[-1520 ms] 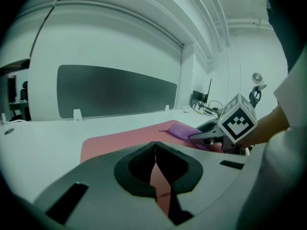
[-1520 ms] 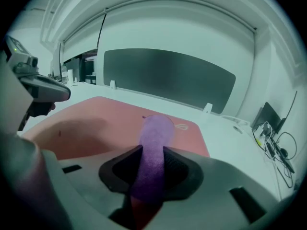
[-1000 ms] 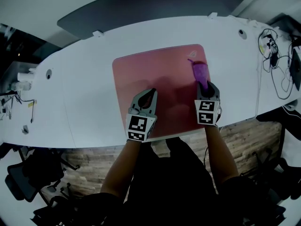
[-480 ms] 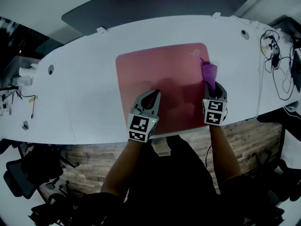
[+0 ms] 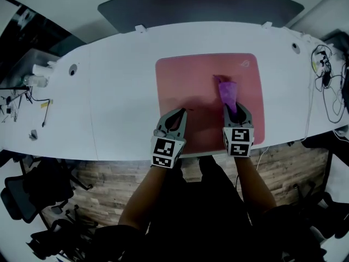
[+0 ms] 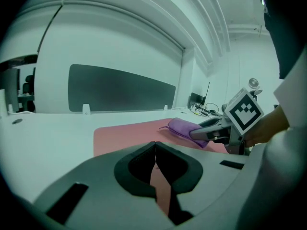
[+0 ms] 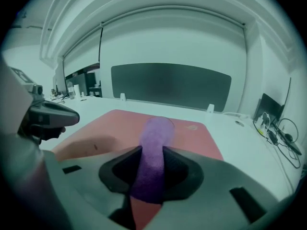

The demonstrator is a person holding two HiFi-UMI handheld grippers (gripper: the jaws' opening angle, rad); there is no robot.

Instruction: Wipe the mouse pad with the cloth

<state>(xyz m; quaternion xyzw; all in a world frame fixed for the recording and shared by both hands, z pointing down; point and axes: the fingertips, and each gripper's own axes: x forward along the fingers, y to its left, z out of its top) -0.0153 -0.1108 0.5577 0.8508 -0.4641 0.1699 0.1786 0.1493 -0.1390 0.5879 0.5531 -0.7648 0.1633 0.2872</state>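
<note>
A large pink mouse pad (image 5: 191, 86) lies on the white desk (image 5: 120, 91). A purple cloth (image 5: 227, 90) rests on the pad's right half, and my right gripper (image 5: 233, 109) is shut on its near end. In the right gripper view the cloth (image 7: 152, 152) runs forward between the jaws onto the pad (image 7: 115, 128). My left gripper (image 5: 176, 113) sits over the pad's near left part, jaws shut with nothing between them. The left gripper view shows the pad (image 6: 129, 135), the cloth (image 6: 184, 127) and the right gripper to the right.
A dark divider panel (image 5: 202, 7) stands behind the desk. Cables (image 5: 326, 72) lie at the desk's right end, and small items and wires (image 5: 27, 86) at its left end. The desk's near edge (image 5: 109, 158) is close to both grippers.
The right gripper has dragged the cloth from the pad's right edge leftward to the middle of its right half. The left gripper has stayed at the pad's near edge.
</note>
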